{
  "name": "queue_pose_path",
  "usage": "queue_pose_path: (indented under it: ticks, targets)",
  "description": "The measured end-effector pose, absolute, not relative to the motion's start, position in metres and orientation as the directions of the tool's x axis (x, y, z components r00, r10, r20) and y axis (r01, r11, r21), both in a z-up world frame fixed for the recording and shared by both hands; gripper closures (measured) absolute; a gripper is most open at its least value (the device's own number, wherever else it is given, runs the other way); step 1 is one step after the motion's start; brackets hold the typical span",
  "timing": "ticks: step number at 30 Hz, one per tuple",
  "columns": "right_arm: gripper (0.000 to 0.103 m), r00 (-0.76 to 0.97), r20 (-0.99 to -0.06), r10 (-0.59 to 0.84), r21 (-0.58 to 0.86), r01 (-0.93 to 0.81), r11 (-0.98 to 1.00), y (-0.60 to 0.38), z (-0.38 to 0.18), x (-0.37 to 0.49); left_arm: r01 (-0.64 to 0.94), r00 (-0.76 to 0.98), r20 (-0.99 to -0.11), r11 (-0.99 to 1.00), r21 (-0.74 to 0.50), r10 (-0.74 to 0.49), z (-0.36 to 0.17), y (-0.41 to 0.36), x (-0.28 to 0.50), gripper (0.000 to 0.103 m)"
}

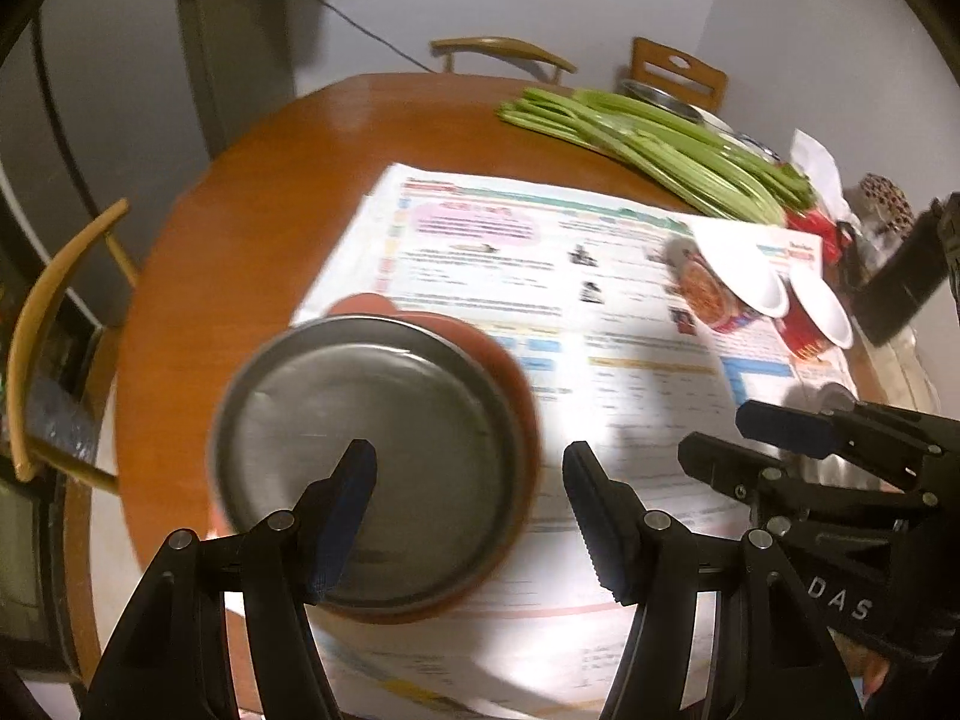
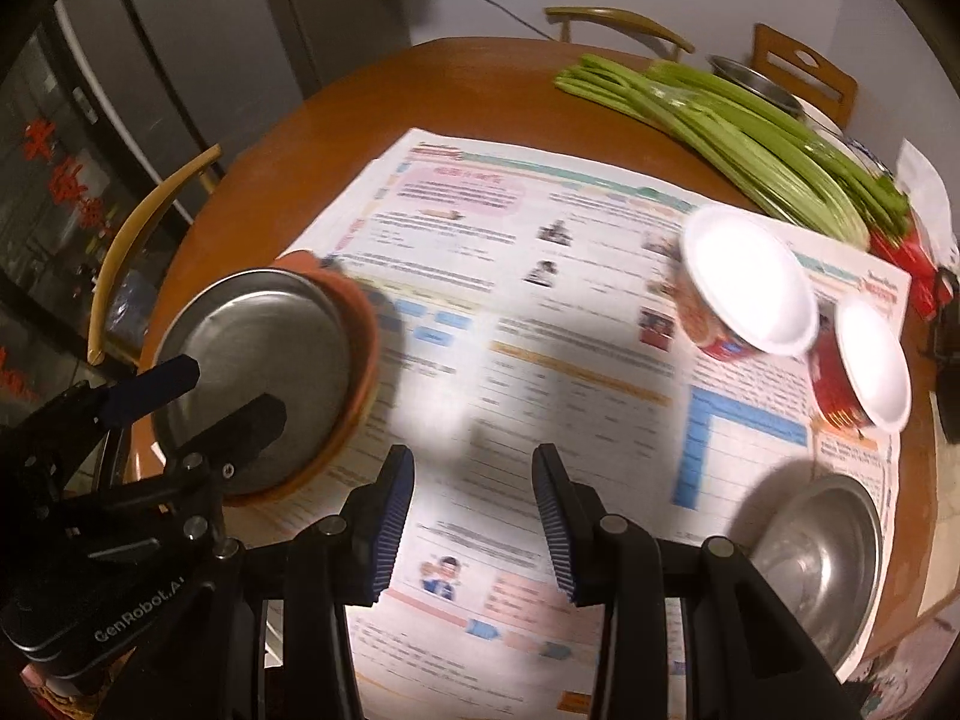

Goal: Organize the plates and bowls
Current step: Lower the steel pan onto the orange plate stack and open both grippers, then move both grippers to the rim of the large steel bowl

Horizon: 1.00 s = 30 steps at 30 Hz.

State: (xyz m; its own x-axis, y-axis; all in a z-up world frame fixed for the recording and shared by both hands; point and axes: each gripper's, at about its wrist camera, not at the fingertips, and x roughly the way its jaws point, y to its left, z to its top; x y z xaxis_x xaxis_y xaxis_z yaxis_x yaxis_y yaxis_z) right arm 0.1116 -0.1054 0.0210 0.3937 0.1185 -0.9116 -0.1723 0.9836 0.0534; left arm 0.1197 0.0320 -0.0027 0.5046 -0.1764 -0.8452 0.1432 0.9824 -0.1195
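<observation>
A round stainless-steel plate [image 1: 366, 456] rests inside a shallow terracotta-orange dish [image 1: 510, 360] at the near left of the newspaper-covered round wooden table [image 1: 252, 180]. It lies directly beneath my left gripper [image 1: 468, 468], whose jaws stand apart and empty, one finger over the plate's face. My right gripper [image 2: 474, 480] hangs over bare newspaper [image 2: 540, 360], jaws parted, holding nothing. A steel bowl [image 2: 822, 552] sits just to its right, so I judge that hand nearer it.
</observation>
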Motion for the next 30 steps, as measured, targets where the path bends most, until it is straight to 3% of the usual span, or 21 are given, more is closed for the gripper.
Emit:
queue_pose_path:
  ticks: [30]
  targets:
    - [0.062,0.45,-0.892,-0.039,0.051,0.186,0.981,-0.318,0.032,0.055,0.328,0.428,-0.868,0.938,-0.111,-0.252,-0.02,-0.141,0.112,0.037]
